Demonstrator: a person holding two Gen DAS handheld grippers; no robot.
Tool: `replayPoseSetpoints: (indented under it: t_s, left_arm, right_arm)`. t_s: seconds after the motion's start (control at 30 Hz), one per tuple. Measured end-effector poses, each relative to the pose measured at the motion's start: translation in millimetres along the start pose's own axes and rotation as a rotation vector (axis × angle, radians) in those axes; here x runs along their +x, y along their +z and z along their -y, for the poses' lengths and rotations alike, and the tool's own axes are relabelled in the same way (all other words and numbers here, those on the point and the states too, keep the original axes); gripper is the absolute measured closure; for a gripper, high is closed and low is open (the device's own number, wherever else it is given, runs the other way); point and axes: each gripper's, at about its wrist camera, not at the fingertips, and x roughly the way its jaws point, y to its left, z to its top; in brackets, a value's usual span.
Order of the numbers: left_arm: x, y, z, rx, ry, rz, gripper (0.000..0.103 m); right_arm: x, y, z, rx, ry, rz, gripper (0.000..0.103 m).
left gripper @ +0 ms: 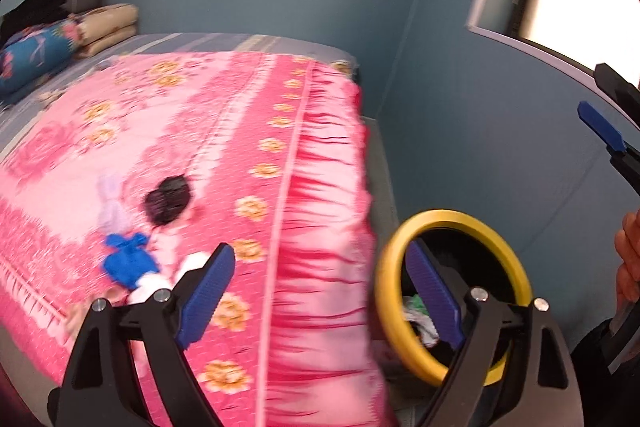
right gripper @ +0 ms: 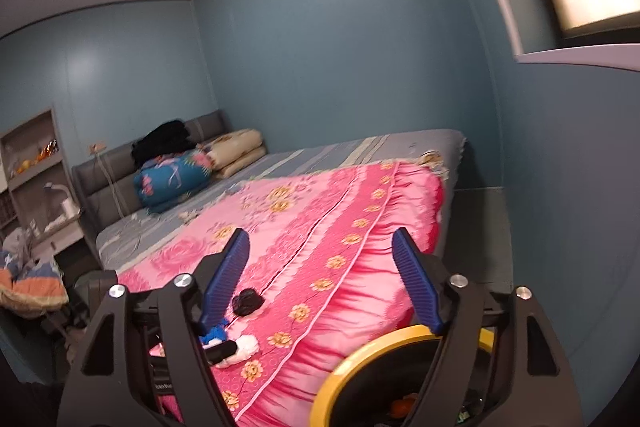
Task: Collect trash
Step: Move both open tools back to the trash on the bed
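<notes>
A black bin with a yellow rim (left gripper: 452, 217) stands on the floor by the bed's corner, with crumpled scraps (left gripper: 420, 315) inside. On the pink blanket lie a black crumpled wad (left gripper: 168, 201), a blue scrap (left gripper: 128, 263), a pale lilac piece (left gripper: 112, 203) and white bits (left gripper: 192, 263). My left gripper (left gripper: 318, 249) is open and empty, its right finger over the bin's mouth. My right gripper (right gripper: 321, 234) is also open and empty, above the bin rim (right gripper: 360, 359), with the black wad (right gripper: 248, 301), blue scrap (right gripper: 214, 333) and white bit (right gripper: 246, 345) lower left.
The bed with the pink floral blanket (right gripper: 320, 227) fills the room's middle; folded bedding (right gripper: 172, 175) is piled at the headboard. A narrow floor strip (right gripper: 476, 227) runs between bed and blue wall. Shelves and a nightstand (right gripper: 36, 187) stand left. A hand (left gripper: 628, 259) shows at the right edge.
</notes>
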Motion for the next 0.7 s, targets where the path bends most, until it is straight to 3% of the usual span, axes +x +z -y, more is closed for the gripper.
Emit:
replayPoseSetpoints:
  t_s: [0.43,0.7]
  left_arm:
    - [-14,-27,-102,-0.163,0.160,-0.020,0.019]
    - [-20,-47,-155,-0.216,0.275,-0.035,0.019]
  right_arm:
    - [77,-26,-77,-0.107,0.106,-0.165,0.028]
    - [131,-56,-101,-0.105,0.174,-0.295,0.028]
